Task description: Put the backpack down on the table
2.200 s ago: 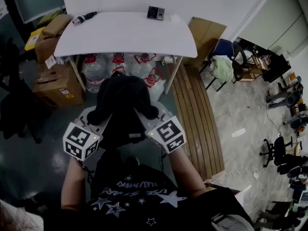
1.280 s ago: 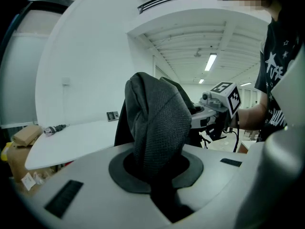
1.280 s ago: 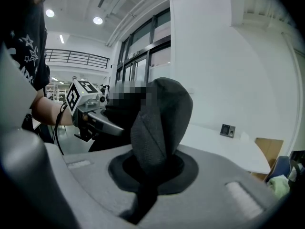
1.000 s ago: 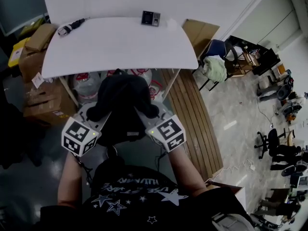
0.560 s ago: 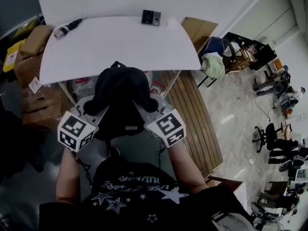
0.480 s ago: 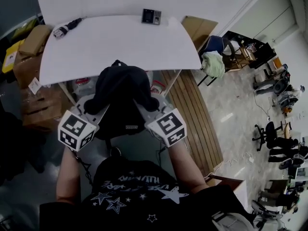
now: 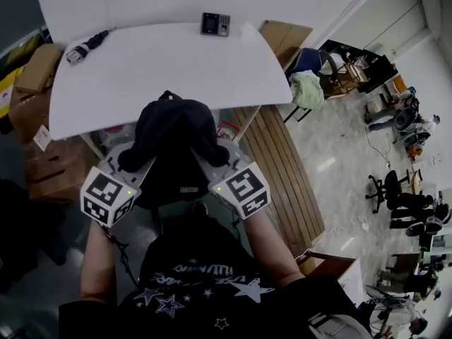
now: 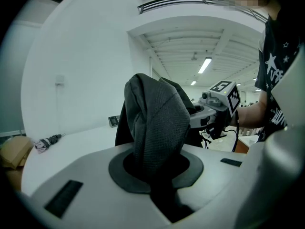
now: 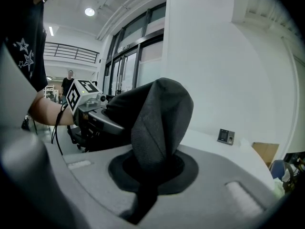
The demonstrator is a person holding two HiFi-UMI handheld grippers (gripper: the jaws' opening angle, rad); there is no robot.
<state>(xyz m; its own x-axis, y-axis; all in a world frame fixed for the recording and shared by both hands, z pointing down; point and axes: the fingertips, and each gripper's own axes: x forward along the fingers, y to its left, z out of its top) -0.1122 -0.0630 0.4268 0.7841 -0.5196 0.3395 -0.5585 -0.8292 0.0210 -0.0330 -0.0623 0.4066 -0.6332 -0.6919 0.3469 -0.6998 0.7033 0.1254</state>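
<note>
Backpack point(image 7: 173, 129): one, black, held off the floor between the two grippers in front of the person's chest. In the head view its top overlaps the near edge of the table point(image 7: 176, 66). Whether it touches the tabletop cannot be told.

Left gripper point(image 7: 138, 164): jaws closed to a narrow slit on a fold of dark mesh strap. The strap rises straight out of the jaw gap in the left gripper view.

Right gripper point(image 7: 212, 162): jaws likewise pinched tight on a second padded strap of the backpack, which stands up out of the gap. Each gripper takes one side and the bag's bulk hangs between them.

Count on the table: two items, both at the far edge and well apart from the backpack.
- One dark keypad device point(image 7: 214, 24), far centre, near the wall.
- One small dark-and-silver tool point(image 7: 85, 44), far left corner.

The white tabletop is otherwise bare in front of the backpack.

Surroundings:
- Two cardboard boxes point(image 7: 46, 171) stacked at the left of the table.
- A slatted wooden board point(image 7: 279, 168) lies on the floor at its right.
- A flat cardboard sheet point(image 7: 286, 37) leans by the wall.
- One chair with pale cloth on it point(image 7: 307, 90) stands beyond the board.
- Office chairs point(image 7: 395, 200) stand further right.
</note>
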